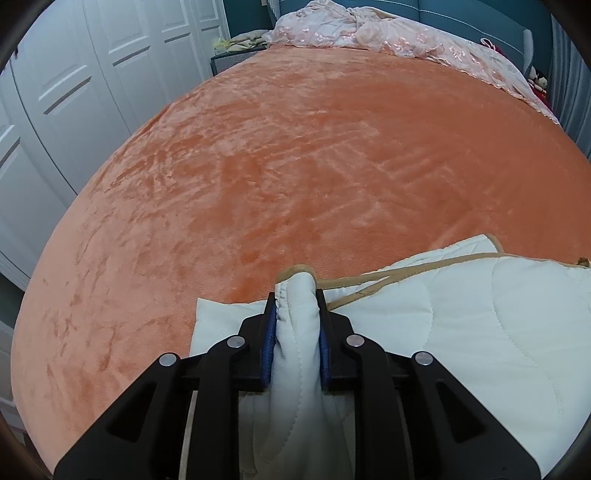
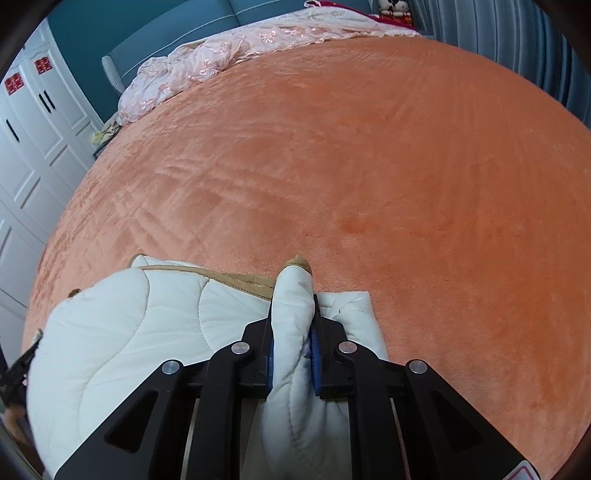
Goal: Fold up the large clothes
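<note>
White quilted cloth (image 1: 480, 332) with tan trim lies along the lower edge of the orange bed (image 1: 295, 166). The left claw (image 1: 297, 295) and right claw (image 2: 293, 295) each pinch a bunched fold of it.

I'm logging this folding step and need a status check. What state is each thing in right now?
White quilted garment: folded over in layers on the bed, a bunched fold in each claw.
Left claw: a fold of the garment between its pads.
Right claw: shut on a fold of the garment.
Orange bedspread: spread flat, lightly creased.
Pink lace cover: crumpled at the head of the bed.
Wardrobe doors: closed.
</note>
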{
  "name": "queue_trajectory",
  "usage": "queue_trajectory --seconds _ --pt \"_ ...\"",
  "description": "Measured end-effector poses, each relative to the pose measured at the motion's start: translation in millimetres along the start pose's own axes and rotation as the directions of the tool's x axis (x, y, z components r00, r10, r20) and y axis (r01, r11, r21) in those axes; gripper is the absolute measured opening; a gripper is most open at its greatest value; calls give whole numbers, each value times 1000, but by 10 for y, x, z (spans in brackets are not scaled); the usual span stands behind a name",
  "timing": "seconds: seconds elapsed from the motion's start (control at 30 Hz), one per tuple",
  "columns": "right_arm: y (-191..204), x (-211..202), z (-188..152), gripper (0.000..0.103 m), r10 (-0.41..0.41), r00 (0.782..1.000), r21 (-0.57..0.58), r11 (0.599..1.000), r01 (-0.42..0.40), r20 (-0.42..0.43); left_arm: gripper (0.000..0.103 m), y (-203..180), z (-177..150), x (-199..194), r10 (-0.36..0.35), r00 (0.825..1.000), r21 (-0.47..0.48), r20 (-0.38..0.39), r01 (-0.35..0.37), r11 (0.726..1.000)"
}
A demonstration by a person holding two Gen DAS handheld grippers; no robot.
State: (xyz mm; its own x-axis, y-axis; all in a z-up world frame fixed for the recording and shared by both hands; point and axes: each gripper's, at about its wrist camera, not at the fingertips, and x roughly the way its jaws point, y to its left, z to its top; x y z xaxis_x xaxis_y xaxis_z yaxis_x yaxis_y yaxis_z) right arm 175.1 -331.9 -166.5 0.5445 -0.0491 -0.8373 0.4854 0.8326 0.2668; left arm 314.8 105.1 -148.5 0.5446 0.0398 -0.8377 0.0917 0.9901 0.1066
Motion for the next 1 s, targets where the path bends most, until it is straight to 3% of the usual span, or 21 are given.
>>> queue_trajectory --seconds 0.03,0.07,0.1,0.13,0.2,0.27,0.33,0.43,0.53,0.6,0.7,1.0 --pt "-45 -91 48 15 -4 1000 25 1000 4 0 41 64 39 -48 24 1000 -10 -6 -24 1000" --pt "-106 -248 90 21 -8 1000 57 998 7 25 60 162 73 -128 46 999 -31 2 -45 998" --pt "-141 -421 112 26 -32 998 74 997 27 60 66 289 102 -242 31 999 -57 26 -29 998" --pt "-142 -577 123 34 -69 993 72 995 63 94 66 411 132 -366 -1 999 -72 47 5 997" --pt "1 -888 148 35 -153 974 10 988 153 168 62 512 207 -579 33 998 -68 59 -29 997" --pt "253 -1050 140 33 -79 978 -41 995 88 192 55 436 296 -792 39 995 -79 88 -32 996" --pt "599 -1047 112 31 23 987 -101 995 -7 157 55 234 380 -1001 -8 991 -95 135 21 995" --pt "1154 -839 -7 14 155 987 -195 970 -143 51 55 -237 431 -1179 -114 979 -49 170 124 991" --pt "1553 -532 -154 11 151 988 -282 948 -149 -12 56 -743 363 -1019 -200 975 44 95 197 979" --pt "1690 -311 -217 11 132 990 -303 942 -142 -54 50 -973 267 -792 -181 983 78 35 178 981" --pt "1783 -96 -298 11 96 993 -326 938 -115 -75 49 -1124 133 -491 -167 986 77 -27 169 983" --pt "1752 300 -432 8 107 988 -297 945 -135 -109 51 -1272 -106 -103 -159 987 88 1 158 984"
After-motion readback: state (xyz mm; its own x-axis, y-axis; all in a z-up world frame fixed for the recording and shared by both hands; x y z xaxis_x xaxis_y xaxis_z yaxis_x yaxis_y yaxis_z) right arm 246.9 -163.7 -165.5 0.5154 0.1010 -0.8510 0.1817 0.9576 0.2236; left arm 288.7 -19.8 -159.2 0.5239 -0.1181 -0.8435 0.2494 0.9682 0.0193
